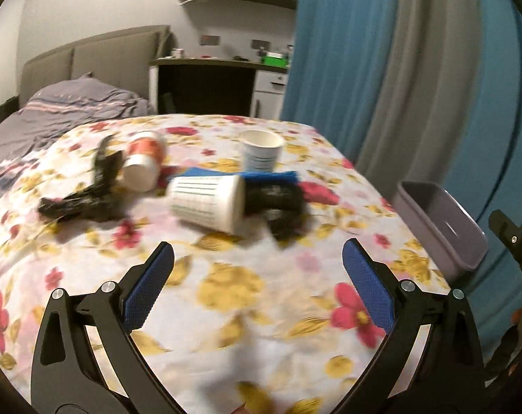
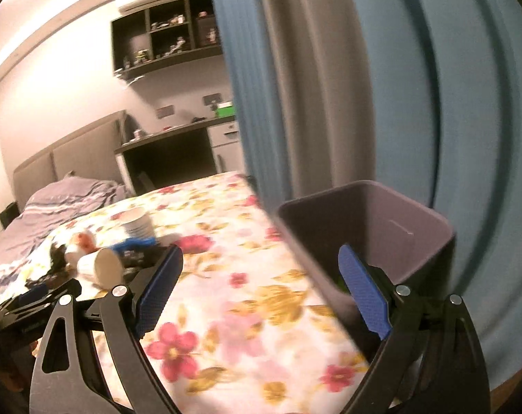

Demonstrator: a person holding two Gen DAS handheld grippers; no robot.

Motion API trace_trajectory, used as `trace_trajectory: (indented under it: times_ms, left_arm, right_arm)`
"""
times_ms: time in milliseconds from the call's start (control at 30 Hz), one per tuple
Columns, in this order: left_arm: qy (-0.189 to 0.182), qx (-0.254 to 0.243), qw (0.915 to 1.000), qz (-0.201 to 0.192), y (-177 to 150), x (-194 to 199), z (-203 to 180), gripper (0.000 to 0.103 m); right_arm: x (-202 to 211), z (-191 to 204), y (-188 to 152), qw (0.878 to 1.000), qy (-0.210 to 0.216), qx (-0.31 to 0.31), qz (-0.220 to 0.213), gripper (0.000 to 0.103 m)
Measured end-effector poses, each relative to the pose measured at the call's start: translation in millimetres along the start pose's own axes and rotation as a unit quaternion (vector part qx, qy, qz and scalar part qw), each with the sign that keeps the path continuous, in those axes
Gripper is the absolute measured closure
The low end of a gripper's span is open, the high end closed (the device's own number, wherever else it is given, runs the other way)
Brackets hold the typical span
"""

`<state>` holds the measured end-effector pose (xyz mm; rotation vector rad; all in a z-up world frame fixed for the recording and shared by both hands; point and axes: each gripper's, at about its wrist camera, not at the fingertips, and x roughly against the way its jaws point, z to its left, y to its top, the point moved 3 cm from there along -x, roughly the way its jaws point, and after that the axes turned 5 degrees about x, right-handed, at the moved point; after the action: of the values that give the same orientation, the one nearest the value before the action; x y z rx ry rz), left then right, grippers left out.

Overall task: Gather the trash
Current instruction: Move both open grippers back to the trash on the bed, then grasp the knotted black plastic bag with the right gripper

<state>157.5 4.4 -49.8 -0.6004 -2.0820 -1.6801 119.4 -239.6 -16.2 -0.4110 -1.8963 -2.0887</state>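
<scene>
Trash lies on the floral bedspread (image 1: 226,293): a paper cup on its side (image 1: 207,203), an upright paper cup (image 1: 262,151), a tipped orange-printed cup (image 1: 143,162), black crumpled wrappers (image 1: 85,203) (image 1: 281,207) and a blue flat piece (image 1: 271,176). My left gripper (image 1: 257,258) is open and empty, short of the lying cup. My right gripper (image 2: 261,269) is open and empty at the near rim of the purple bin (image 2: 392,227), which also shows in the left wrist view (image 1: 440,224). The cups show small at the left of the right wrist view (image 2: 102,267).
Blue and grey curtains (image 1: 399,69) hang right behind the bin. A grey pillow and headboard (image 1: 81,100) lie at the bed's far end, with a desk (image 1: 209,79) and wall shelves beyond. The left gripper's body shows at the lower left of the right wrist view (image 2: 30,303).
</scene>
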Motion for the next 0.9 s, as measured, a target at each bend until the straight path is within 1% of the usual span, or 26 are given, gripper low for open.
trace_trajectory:
  times_ms: [67,200,400,500,600,633,800,900]
  left_arm:
    - [0.013,0.010,0.9999,-0.004,0.3,4.7,17.3,0.007]
    - [0.025,0.027,0.9993,-0.008,1.0,10.6,41.7,0.006]
    - [0.057,0.050,0.9969,-0.023,6.1,20.7,75.3,0.006]
    - [0.074,0.064,0.9947,-0.031,8.5,23.3,90.0,0.006]
    - [0.085,0.078,0.9926,-0.038,12.3,25.1,104.5,0.006]
    - [0.088,0.082,0.9919,-0.042,13.7,25.7,108.1,0.006]
    - [0.101,0.085,0.9898,-0.053,18.1,25.4,117.8,0.006]
    - [0.101,0.084,0.9898,-0.054,19.0,23.2,119.4,0.007]
  right_arm:
    - [0.3,12.5,0.6,1.000,0.009,0.008,0.000,0.015]
    - [-8.3,39.3,-2.3,0.999,0.027,0.024,0.009,0.015]
    - [-31.8,80.5,-10.7,0.996,0.057,0.052,0.038,0.015]
    - [-48.0,101.9,-12.9,0.994,0.075,0.064,0.056,0.017]
    - [-66.9,121.2,-13.7,0.991,0.081,0.081,0.067,0.019]
    - [-74.6,126.9,-14.7,0.990,0.083,0.084,0.073,0.021]
    - [-115.3,145.1,-25.4,0.984,0.092,0.088,0.121,0.027]
    - [-134.8,153.5,-30.6,0.981,0.100,0.088,0.143,0.028]
